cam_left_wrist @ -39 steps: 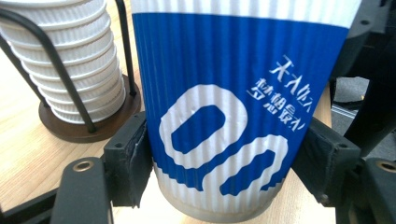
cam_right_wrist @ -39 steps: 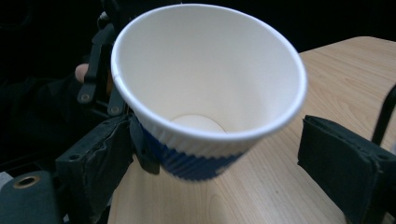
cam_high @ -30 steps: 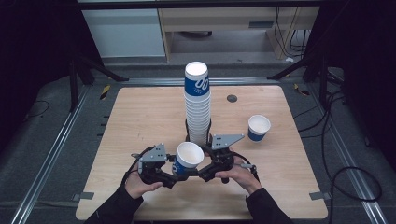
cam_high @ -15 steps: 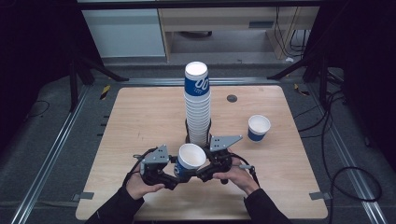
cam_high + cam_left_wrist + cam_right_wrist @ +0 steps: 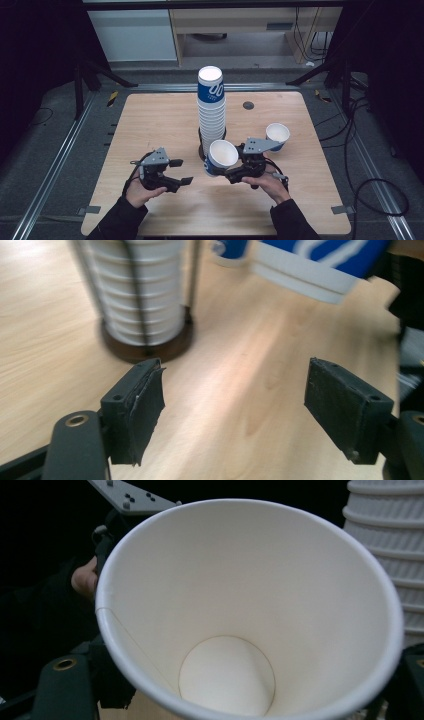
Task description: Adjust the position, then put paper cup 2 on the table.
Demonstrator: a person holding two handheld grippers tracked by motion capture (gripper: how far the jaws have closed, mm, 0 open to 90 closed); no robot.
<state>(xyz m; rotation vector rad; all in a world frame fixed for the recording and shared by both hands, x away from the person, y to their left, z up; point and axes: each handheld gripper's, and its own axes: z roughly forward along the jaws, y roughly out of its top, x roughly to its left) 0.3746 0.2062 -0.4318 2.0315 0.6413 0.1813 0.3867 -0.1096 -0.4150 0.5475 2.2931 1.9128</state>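
Handover observed: the blue-and-white paper cup (image 5: 220, 157), earlier between both grippers, is now pinched by the right gripper (image 5: 235, 174) fingers above the wooden surface (image 5: 150, 120). Left gripper (image 5: 182, 172) has withdrawn, fingers spread, empty. Placement likely follows.

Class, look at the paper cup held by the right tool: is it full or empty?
Empty: the right tool view shows the paper cup's bare white bottom.

table (image 5: 150, 120): pale wood, centre frame | cabinet (image 5: 132, 32): white, upper left | cables (image 5: 380, 195): black, floor, lower right
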